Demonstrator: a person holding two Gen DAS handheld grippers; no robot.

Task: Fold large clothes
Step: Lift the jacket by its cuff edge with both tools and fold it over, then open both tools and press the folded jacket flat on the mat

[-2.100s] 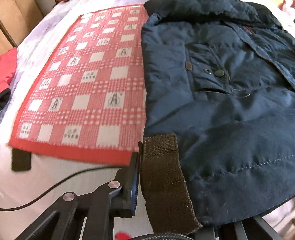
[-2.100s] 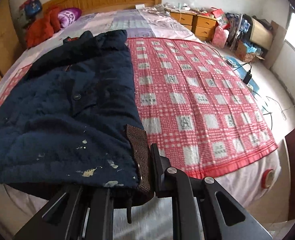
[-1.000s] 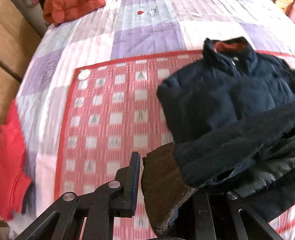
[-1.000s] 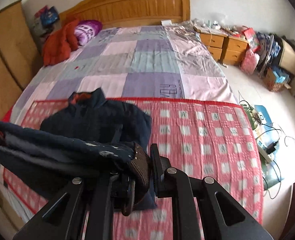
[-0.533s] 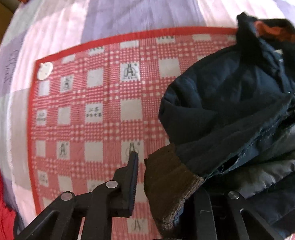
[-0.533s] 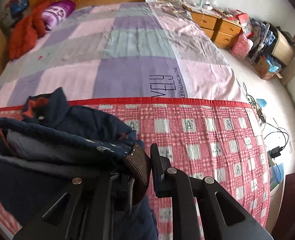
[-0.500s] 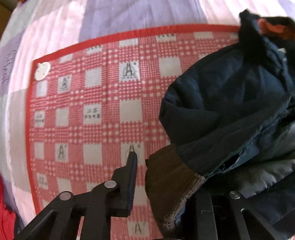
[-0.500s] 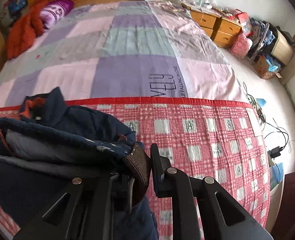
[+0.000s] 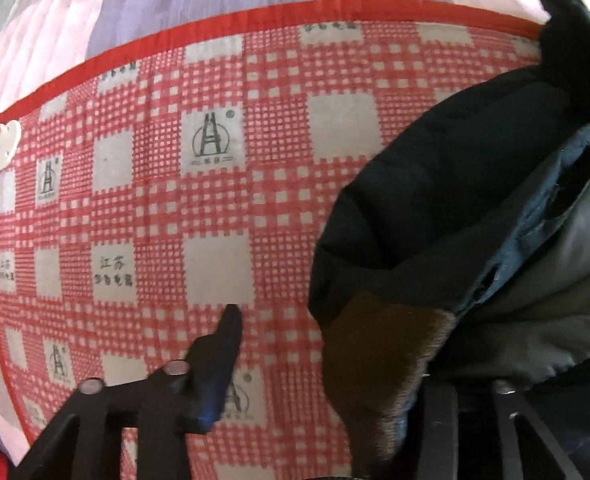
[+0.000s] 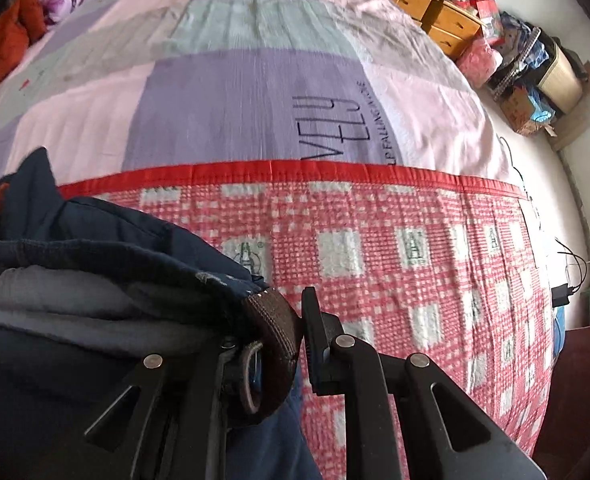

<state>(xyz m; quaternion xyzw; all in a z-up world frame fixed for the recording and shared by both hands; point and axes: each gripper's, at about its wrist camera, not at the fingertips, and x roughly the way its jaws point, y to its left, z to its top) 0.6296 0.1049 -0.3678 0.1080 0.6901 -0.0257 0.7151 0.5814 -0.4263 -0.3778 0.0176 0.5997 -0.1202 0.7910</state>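
The purple panel of the bedspread [image 10: 235, 100] carries large dark letters reading "VELY" with a smaller line beside them, "FALLING" legible in part. On the red-checked blanket [image 9: 167, 208], white squares bear a round logo with an A-shaped tower and an ® mark; another square shows "江苏" above smaller, blurred characters.
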